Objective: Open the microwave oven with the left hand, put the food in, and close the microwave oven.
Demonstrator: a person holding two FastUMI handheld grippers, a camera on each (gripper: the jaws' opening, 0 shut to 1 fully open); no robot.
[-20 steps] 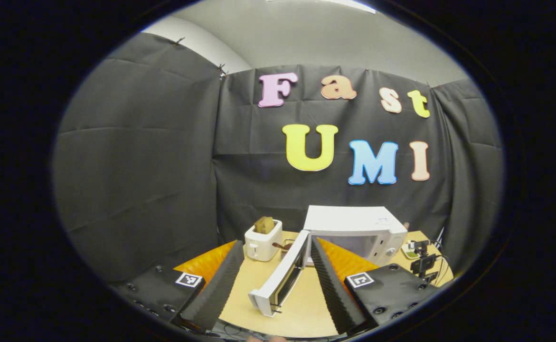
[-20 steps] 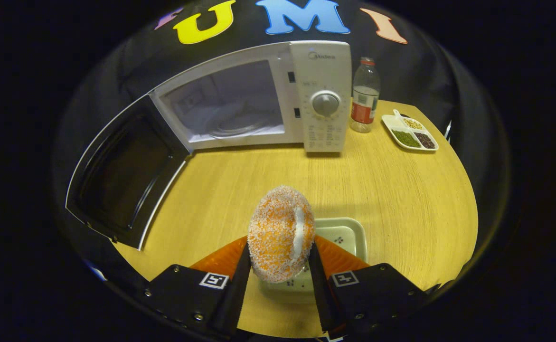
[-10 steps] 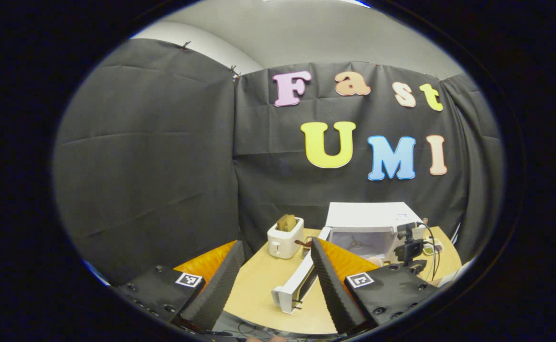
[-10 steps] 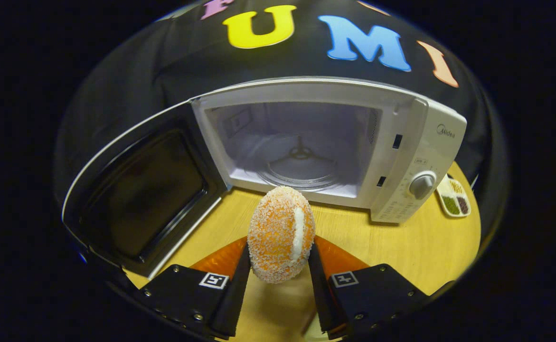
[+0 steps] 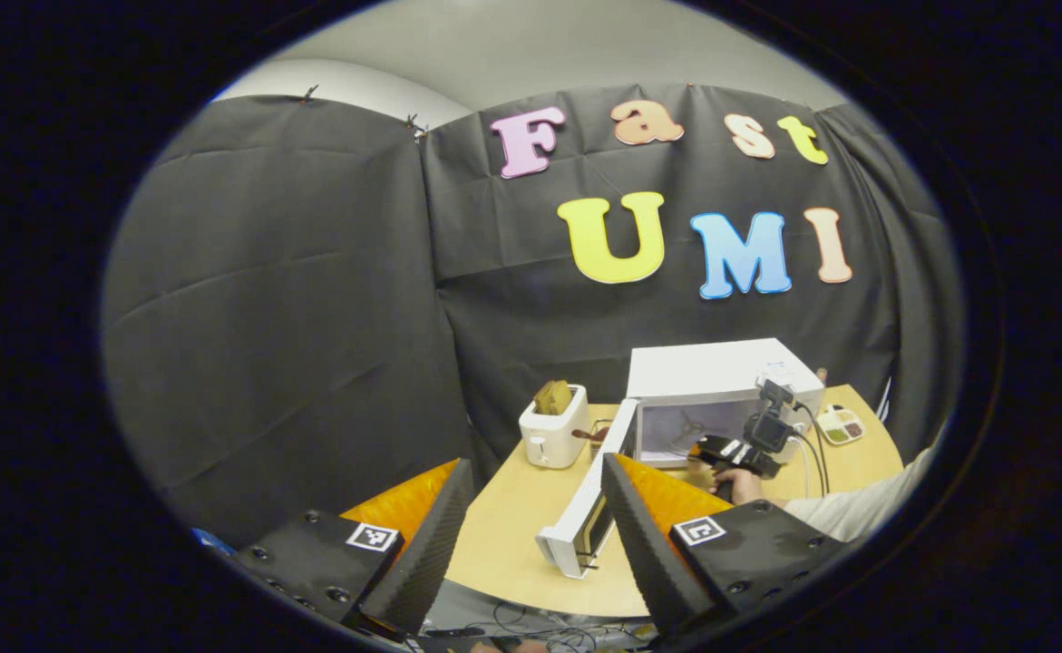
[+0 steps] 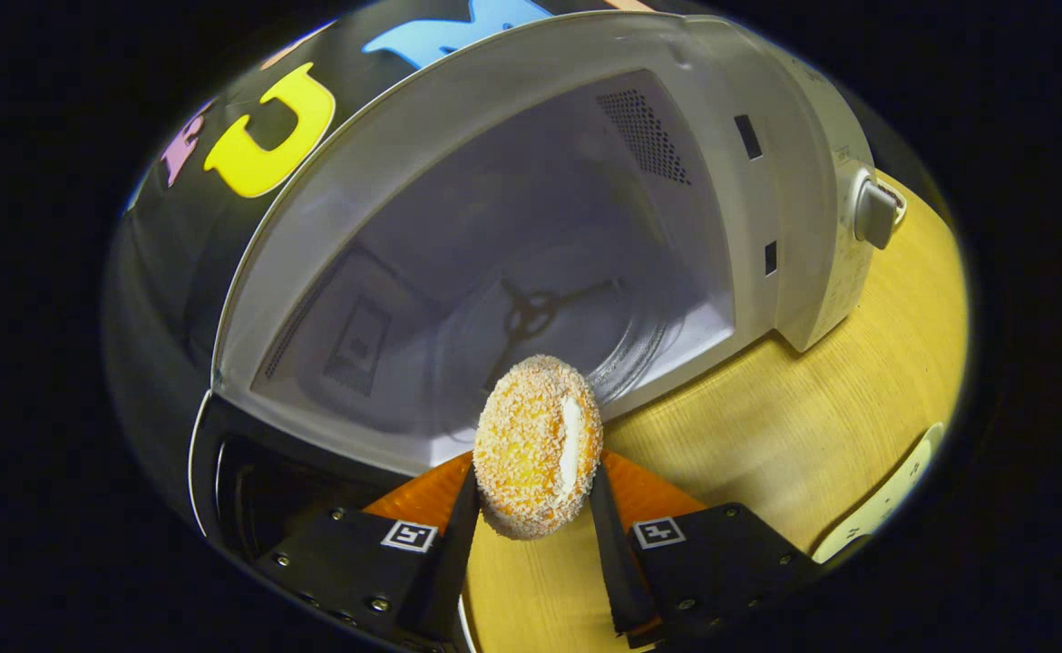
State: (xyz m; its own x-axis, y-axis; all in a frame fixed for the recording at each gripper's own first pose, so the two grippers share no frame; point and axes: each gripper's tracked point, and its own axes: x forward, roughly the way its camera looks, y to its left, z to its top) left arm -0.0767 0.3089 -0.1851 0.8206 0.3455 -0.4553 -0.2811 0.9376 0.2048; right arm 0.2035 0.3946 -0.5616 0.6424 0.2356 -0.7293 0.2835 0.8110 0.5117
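In the right gripper view my right gripper (image 6: 531, 508) is shut on an orange sugar-coated doughnut (image 6: 538, 444), held upright just in front of the white microwave's (image 6: 794, 181) open cavity. Inside lies the glass turntable (image 6: 549, 336). The open door (image 6: 249, 481) hangs at lower left. In the left gripper view my left gripper (image 5: 531, 535) stands open and empty, back from the table. Between its fingers, farther off, I see the door's edge (image 5: 585, 508), the microwave (image 5: 716, 372) and the other gripper (image 5: 748, 444) held by a hand at the opening.
A white toaster (image 5: 550, 435) with bread in it stands left of the microwave on the wooden table (image 5: 512, 508). A small divided dish (image 5: 837, 424) sits at the table's far right. A pale tray's rim (image 6: 884, 499) shows by the right gripper.
My right gripper has carried the doughnut forward, up to the microwave's opening, and tilted. The left gripper has drawn back and turned slightly, staying open.
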